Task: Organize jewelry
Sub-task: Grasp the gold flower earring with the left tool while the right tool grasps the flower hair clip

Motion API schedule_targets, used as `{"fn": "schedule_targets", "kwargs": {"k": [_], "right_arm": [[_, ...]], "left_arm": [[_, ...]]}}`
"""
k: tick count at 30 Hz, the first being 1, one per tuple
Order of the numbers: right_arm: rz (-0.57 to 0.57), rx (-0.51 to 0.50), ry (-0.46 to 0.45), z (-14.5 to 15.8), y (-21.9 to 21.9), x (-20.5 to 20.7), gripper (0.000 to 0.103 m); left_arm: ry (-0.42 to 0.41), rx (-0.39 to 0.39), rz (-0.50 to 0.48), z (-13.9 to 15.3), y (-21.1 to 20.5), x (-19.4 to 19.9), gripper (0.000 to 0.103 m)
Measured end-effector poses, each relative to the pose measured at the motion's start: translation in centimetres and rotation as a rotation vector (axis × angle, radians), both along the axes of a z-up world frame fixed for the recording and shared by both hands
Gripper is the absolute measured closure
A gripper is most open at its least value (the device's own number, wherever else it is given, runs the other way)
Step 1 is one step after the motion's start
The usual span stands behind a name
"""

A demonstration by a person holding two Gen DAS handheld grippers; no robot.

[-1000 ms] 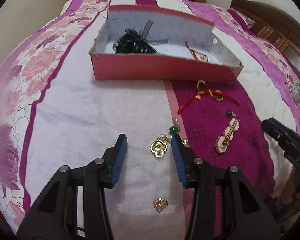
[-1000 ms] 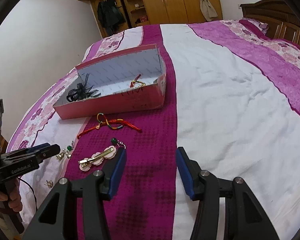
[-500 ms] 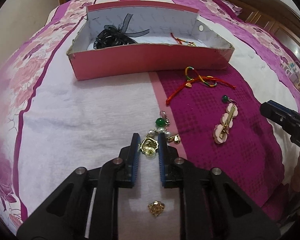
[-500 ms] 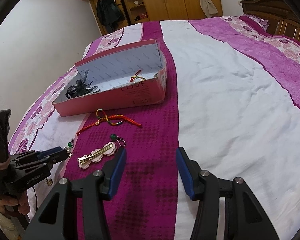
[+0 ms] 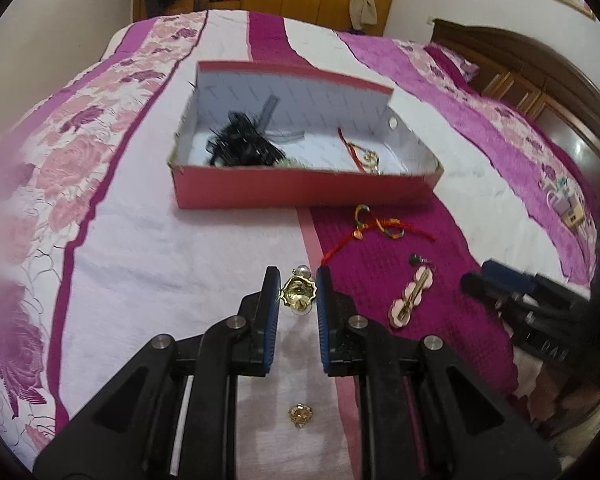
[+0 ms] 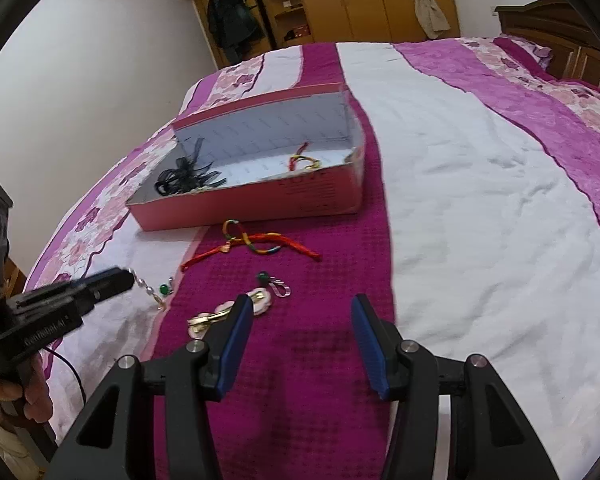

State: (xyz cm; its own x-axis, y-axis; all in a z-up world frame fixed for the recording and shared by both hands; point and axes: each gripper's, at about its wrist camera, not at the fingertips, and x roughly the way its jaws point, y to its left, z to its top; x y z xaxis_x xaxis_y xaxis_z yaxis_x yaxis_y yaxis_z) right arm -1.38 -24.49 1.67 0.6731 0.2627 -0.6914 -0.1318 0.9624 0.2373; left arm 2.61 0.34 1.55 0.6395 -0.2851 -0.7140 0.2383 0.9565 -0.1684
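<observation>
Your left hand-held gripper [image 5: 298, 294] clamped on gold pendant [image 5: 298, 291], lifted above bed [image 5: 160, 264]; bead chain [image 6: 154, 290] dangles below. Grip only on pendant edges: may slip or chain may snag. Pink box [image 5: 300, 192] far ahead. Right hand-held gripper [image 6: 302, 344] apart, empty.

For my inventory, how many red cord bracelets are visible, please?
2: boxed bracelet inside the pink box; loose bracelet on the bedspread before it. The black bow may hide others.

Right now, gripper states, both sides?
Left gripper: shut on the gold pendant, its beaded chain trailing down.
Right gripper: open, holding nothing, beside the pink hair clip.
</observation>
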Motion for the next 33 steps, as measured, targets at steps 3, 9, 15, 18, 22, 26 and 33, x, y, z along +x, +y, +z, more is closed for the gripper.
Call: {"fn": "schedule_targets", "kwargs": {"k": [3, 9, 15, 18, 22, 26, 33], "right_arm": [[0.023, 0.008, 0.013, 0.0, 0.9, 0.2, 0.036], [0.09, -0.016, 0.06, -0.9, 3.3, 0.7, 0.027], [0.117, -0.13, 0.096, -2.3, 5.5, 1.2, 0.024], [0.131, -0.159, 0.086, -2.4, 6.1, 1.3, 0.023], [0.139, -0.168, 0.08, -2.5, 6.6, 1.8, 0.023], [0.145, -0.173, 0.078, -2.8, 6.9, 2.1, 0.023], [0.153, -0.157, 0.076, -2.7, 6.8, 2.2, 0.039]], "left_arm": [[-0.011, -0.004, 0.019, 0.3, 0.4, 0.2, 0.094], [0.003, -0.022, 0.048, -0.2, 1.3, 0.5, 0.094], [0.021, -0.025, 0.068, -0.8, 2.0, 0.6, 0.094], [0.027, -0.025, 0.076, -1.1, 2.2, 0.7, 0.094], [0.028, -0.022, 0.079, -1.3, 2.3, 0.6, 0.094], [0.031, -0.02, 0.082, -1.5, 2.4, 0.6, 0.094], [0.032, -0.016, 0.083, -1.5, 2.5, 0.7, 0.094]]}}
